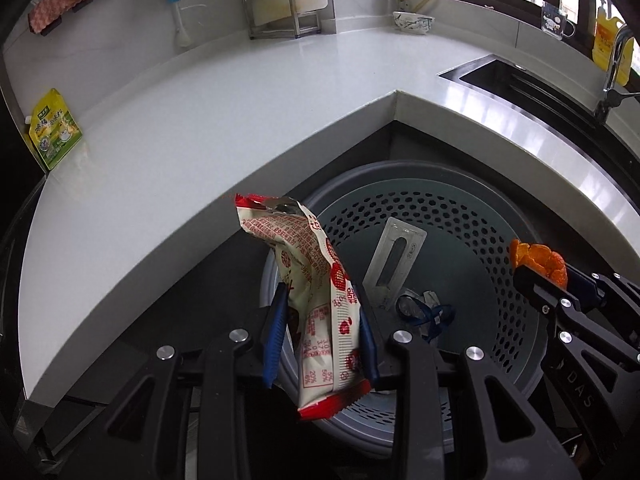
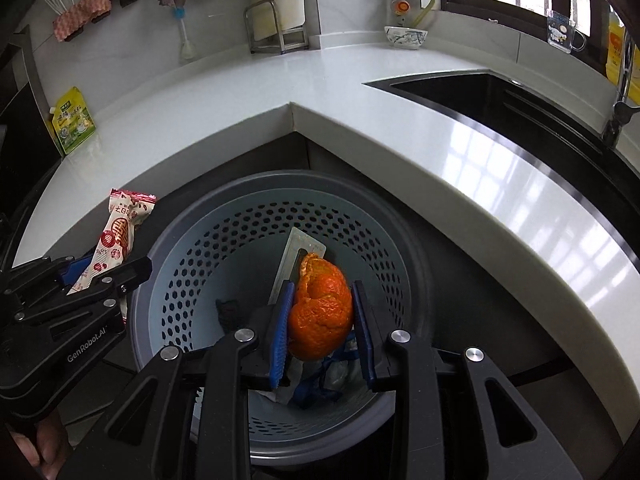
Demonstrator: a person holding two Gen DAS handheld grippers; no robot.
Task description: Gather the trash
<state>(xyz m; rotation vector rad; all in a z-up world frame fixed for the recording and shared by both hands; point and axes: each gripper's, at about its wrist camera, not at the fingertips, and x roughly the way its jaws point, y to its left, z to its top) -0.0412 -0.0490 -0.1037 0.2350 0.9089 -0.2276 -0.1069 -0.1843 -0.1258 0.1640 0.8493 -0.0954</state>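
A grey perforated trash bin stands on the floor in the corner under the white counter. My left gripper is shut on a red and white snack wrapper and holds it upright over the bin's left rim; it also shows in the right wrist view. My right gripper is shut on an orange peel over the bin's middle; the peel also shows in the left wrist view. Inside the bin lie a clear blister pack and crumpled blue and clear plastic.
The white L-shaped counter wraps around the bin. On it stand a yellow-green pouch, a metal rack and a bowl. A dark sink with a tap is at the right.
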